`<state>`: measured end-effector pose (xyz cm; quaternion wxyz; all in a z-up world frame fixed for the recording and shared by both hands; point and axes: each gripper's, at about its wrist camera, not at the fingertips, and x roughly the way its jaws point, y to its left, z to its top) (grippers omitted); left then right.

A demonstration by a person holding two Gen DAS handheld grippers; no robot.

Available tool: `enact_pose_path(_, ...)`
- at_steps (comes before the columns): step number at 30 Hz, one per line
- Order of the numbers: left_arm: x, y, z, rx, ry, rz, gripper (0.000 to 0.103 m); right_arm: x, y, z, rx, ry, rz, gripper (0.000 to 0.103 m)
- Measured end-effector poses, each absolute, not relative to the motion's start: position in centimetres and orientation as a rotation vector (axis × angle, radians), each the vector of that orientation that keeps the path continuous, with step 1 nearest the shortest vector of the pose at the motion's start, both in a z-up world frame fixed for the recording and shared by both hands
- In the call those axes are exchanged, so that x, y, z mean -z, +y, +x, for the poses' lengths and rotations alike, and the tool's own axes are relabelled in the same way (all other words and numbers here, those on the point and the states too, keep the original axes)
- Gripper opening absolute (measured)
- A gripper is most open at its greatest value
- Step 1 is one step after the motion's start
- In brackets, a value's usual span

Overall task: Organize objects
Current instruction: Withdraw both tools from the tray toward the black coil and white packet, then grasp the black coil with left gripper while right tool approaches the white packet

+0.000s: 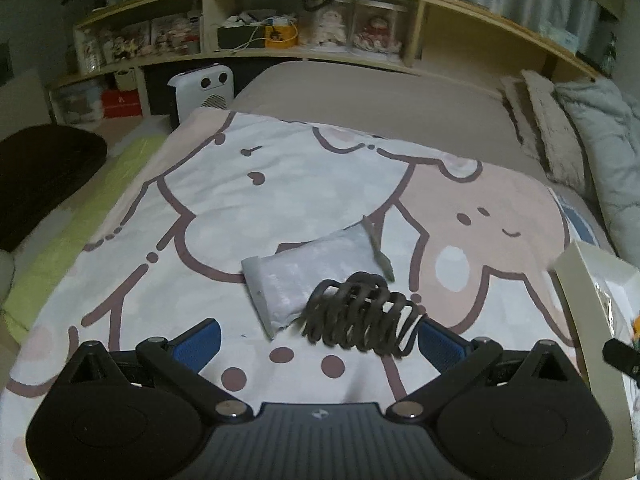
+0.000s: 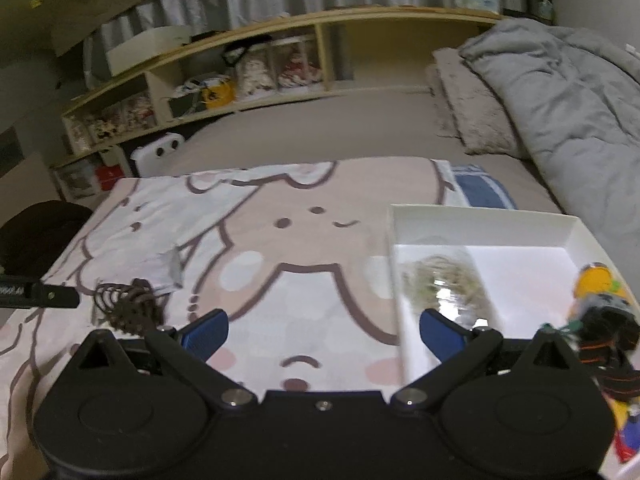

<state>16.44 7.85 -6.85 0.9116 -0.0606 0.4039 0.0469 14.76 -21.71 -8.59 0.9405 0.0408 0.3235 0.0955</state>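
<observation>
A dark brown hair claw clip (image 1: 360, 314) lies on the cartoon-print blanket (image 1: 248, 200), just ahead of my open left gripper (image 1: 320, 338) and close to its right finger. A grey-white pouch (image 1: 308, 272) lies behind the clip, touching it. In the right wrist view the clip (image 2: 130, 306) and pouch (image 2: 166, 268) sit at the left. My right gripper (image 2: 324, 334) is open and empty, its right finger over the edge of a white divided box (image 2: 480, 220). The box holds a shiny crinkled packet (image 2: 440, 284) and colourful items (image 2: 600, 300) at its right.
The box's edge (image 1: 576, 300) shows at the right of the left wrist view. A wooden shelf (image 1: 256, 36) with dolls and clutter runs behind the bed. A white heater (image 1: 202, 92) stands at the bed's far left. Grey quilt and pillows (image 2: 552, 100) are piled at the right.
</observation>
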Motion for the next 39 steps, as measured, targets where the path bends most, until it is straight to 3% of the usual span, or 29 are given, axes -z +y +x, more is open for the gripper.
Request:
enact_pose_path(15, 10.9, 6.3, 18.1, 0.082, 0.739, -0.105, 0.103, 9.4, -17.3, 14.1, -0.314, 0.634, 0.070, 0.103)
enact_pose_path(26, 12.9, 5.2, 18.9, 0.067, 0.646, -0.014, 0.101, 8.4, -14.6, 20.3, -0.424, 0.688, 0.097, 0.103)
enact_pose_path(32, 13.5, 4.9, 19.5, 0.088, 0.650, 0.019, 0.094, 9.3, -12.1, 24.1, -0.472, 0.710, 0.096, 0.094)
enact_pose_path(39, 13.7, 4.6, 19.6, 0.095, 0.636, 0.032, 0.091, 11.0, -9.2, 27.4, -0.547, 0.785, 0.107, 0.076)
